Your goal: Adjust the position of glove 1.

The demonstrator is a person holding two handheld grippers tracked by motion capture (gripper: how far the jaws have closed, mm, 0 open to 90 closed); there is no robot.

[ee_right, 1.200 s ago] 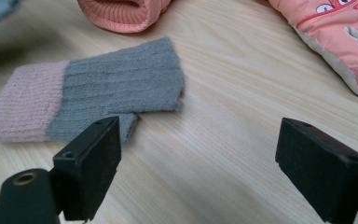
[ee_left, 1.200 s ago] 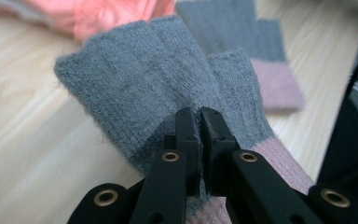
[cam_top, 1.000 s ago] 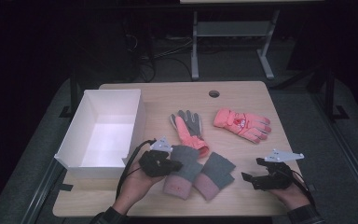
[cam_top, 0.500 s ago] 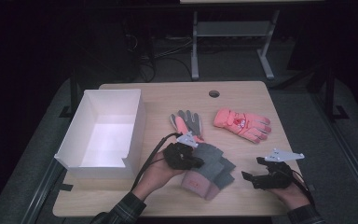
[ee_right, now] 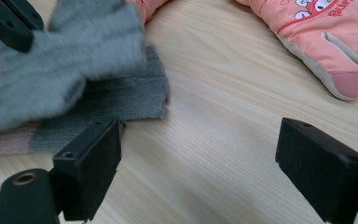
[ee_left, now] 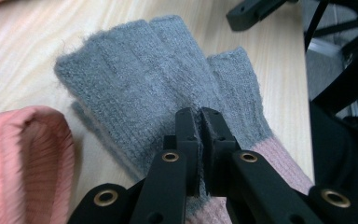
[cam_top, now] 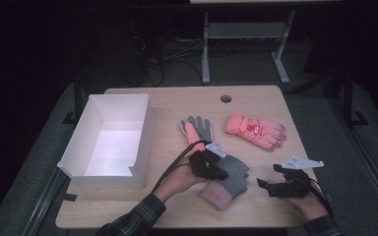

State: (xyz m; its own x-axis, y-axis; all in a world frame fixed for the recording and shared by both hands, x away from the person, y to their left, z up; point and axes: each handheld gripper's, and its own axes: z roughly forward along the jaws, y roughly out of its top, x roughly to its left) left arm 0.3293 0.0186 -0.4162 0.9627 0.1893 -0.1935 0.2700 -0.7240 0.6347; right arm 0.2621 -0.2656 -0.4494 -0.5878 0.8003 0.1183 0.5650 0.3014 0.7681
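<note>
Your left gripper [cam_top: 215, 169], jaws pinched tight on the grey knit glove [ee_left: 168, 88], has just dragged it rightward onto its twin [ee_right: 121, 95] at lower centre, so the pair looks stacked, while your right gripper [cam_top: 270, 178] waits wide open and empty.

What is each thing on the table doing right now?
left gripper: shut, pinching the top grey knit glove.
top grey knit glove: held, laid over its partner.
bottom grey knit glove: flat on the table, partly covered.
right gripper: open, holding nothing.
white box: open on top, nothing inside.
pink padded gloves: lying flat, untouched.
grey and pink work gloves: lying flat, untouched.
</note>
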